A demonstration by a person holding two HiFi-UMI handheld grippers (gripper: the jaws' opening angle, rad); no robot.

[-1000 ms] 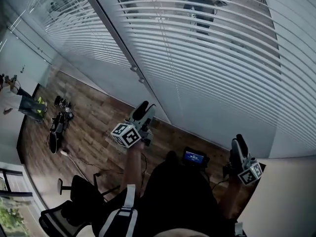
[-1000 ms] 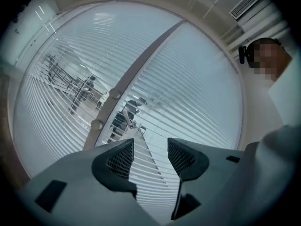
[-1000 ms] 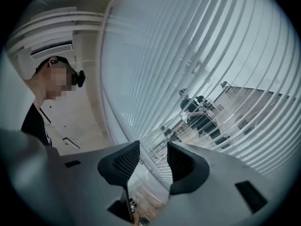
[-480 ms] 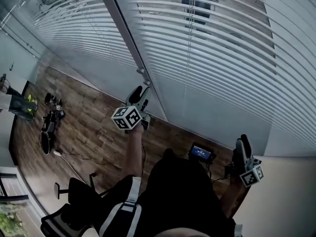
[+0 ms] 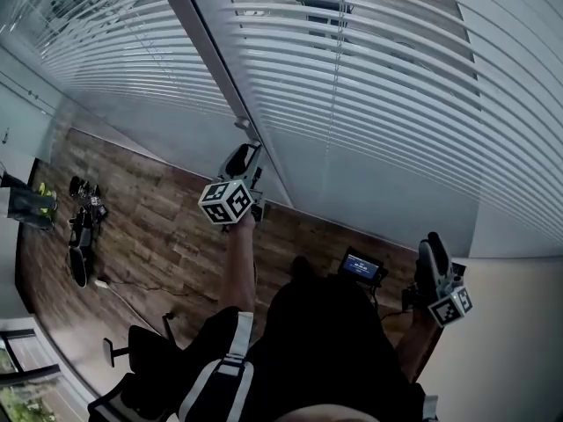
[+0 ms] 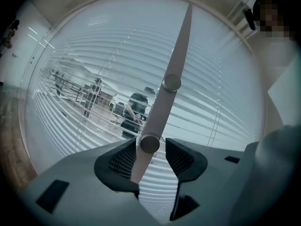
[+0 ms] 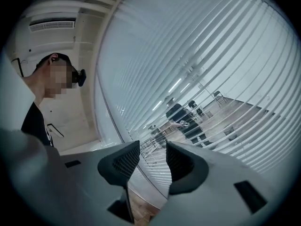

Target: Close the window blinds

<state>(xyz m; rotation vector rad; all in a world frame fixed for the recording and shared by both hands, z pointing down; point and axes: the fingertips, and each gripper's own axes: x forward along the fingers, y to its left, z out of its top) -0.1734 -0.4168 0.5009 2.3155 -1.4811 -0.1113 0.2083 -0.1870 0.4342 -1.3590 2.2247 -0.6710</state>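
Reaching up to the window, the left claw is closing around a round knob on the upright bar between two panes. This knob is probably the control that turns the slats, and the pads do not press it yet. The right claw hangs low at the person's side, released and empty, out of the way. Behind the bar, the blinds cover the glass with their slats partly open. A wooden floor lies below.

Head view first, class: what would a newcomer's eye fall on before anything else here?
The white slatted window blinds fill the top, slats open enough to see through. At the post between panels, the left gripper is closing its jaws round a small knob; the right gripper hangs lower, open and empty.
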